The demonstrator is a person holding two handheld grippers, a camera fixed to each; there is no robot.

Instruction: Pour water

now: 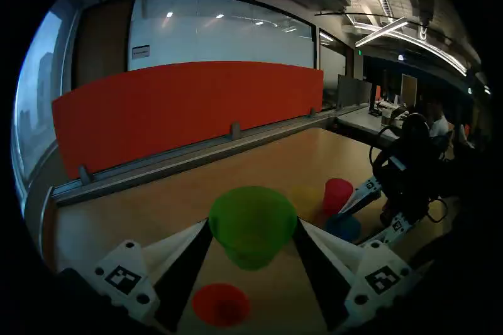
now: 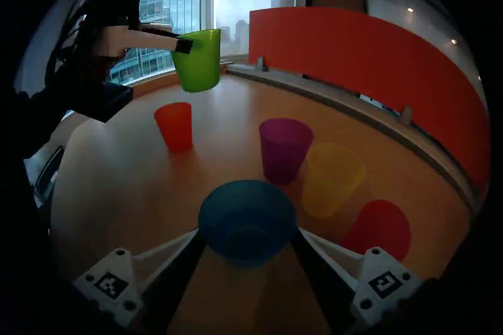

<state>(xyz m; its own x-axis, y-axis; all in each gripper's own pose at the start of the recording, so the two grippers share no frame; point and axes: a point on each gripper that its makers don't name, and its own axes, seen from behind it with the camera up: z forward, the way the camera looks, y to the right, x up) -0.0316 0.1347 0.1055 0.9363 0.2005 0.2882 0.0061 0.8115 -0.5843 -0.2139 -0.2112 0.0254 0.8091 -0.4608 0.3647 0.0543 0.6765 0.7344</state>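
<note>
We're pinching green cup (image 1: 251, 212) in left gripper (image 1: 253, 227), holding it above orange cup (image 1: 220, 303); right gripper (image 2: 246, 234) is clamping blue cup (image 2: 246, 215). We should be tilting slowly, lip centred.

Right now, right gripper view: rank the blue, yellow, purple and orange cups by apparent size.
1. blue cup, enlarged by nearness to the camera
2. yellow cup
3. purple cup, nearly tied with yellow
4. orange cup, clearly smallest
</note>
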